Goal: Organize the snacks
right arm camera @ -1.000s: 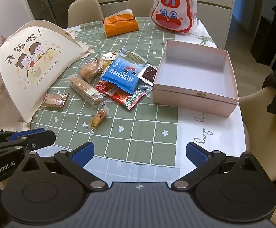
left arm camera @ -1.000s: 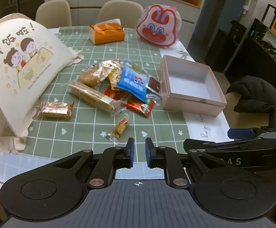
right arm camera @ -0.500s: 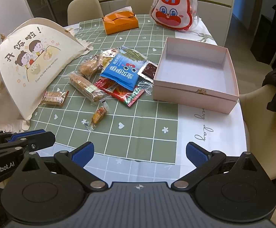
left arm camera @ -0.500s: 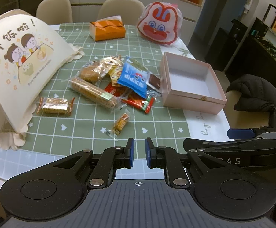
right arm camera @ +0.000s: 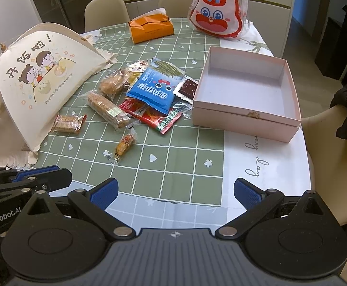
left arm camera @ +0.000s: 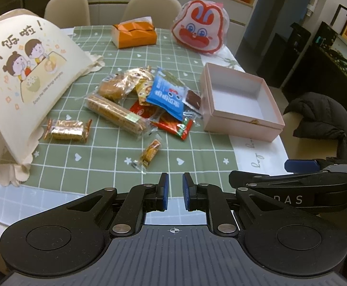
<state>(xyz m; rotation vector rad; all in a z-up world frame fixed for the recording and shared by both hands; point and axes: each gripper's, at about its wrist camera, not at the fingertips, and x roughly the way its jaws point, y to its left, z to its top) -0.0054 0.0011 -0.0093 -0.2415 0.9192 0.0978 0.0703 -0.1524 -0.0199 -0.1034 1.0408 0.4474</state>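
- A cream mesh food cover (left arm camera: 18, 76) printed with two cartoon children stands at the left edge of the surface (left arm camera: 197, 152), on the green checked cloth
- Just beside its lower edge lies a gold-wrapped biscuit pack (left arm camera: 66, 130), apart from the other snacks
- A long clear-wrapped cracker roll (left arm camera: 116, 112) lies slantwise at the left of the main snack heap, with a round bread bun in clear film (left arm camera: 113, 88) behind it
- A small wrapped candy (left arm camera: 150, 153) lies alone on the cloth, nearer the camera than the heap
- In the heap's middle a blue snack packet (left arm camera: 166, 95) rests on top of a red packet (left arm camera: 173, 124); a small dark chocolate square (left arm camera: 193, 99) lies at its right, touching the box wall
- The open pink box (left arm camera: 240, 121) stands just right of the heap, nothing inside it
- At the far side sit an orange tissue box (left arm camera: 134, 34) and, further right, a red and white rabbit-face bag (left arm camera: 200, 27)
- The left tongs (left arm camera: 174, 191) hang over the near edge with the blue pads almost together, gripping nothing
- The right tongs (right arm camera: 175, 191) hang over the near edge too, spread wide and bare
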